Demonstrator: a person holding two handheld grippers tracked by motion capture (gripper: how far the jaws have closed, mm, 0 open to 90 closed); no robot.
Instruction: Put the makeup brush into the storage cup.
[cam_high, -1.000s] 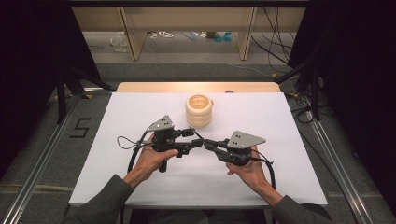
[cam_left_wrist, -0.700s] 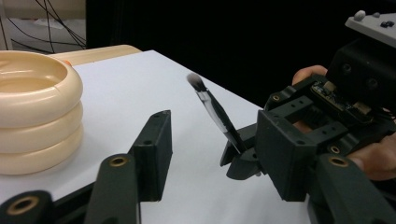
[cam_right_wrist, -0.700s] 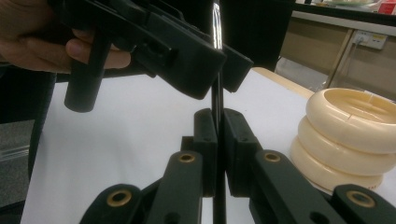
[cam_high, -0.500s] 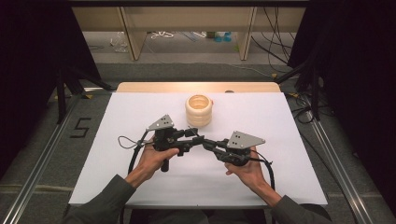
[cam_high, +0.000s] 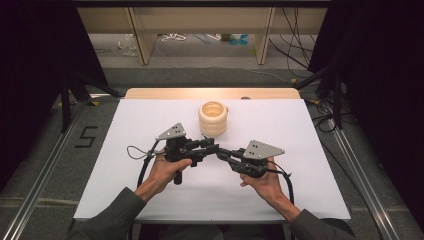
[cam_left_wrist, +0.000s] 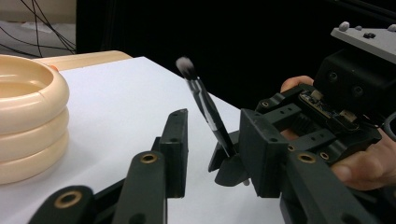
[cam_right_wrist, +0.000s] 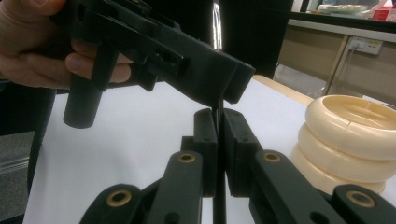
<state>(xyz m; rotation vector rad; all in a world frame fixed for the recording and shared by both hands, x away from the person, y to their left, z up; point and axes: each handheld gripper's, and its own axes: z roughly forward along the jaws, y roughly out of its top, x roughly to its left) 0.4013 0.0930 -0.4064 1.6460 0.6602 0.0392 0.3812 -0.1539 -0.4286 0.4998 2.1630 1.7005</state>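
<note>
Held upright in the right tongs (cam_right_wrist: 218, 154), pressed tight on its handle: a slim black makeup brush (cam_left_wrist: 205, 105), bristles up. Closing in around that handle, not yet touching: the left tongs (cam_left_wrist: 212, 154), still parted. Just beyond both, on the white counter (cam_high: 310, 150): a cream ringed holder (cam_high: 213, 118).

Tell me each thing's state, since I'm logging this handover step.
Brush: tilted, bristles up, off the table, handle pinched in the right gripper.
Right gripper: jaws shut on the brush.
Left gripper: jaws have just been closing, brush between them, pads not yet pressing it.
Holder: upright on the table, open top, nothing seen inside.
</note>
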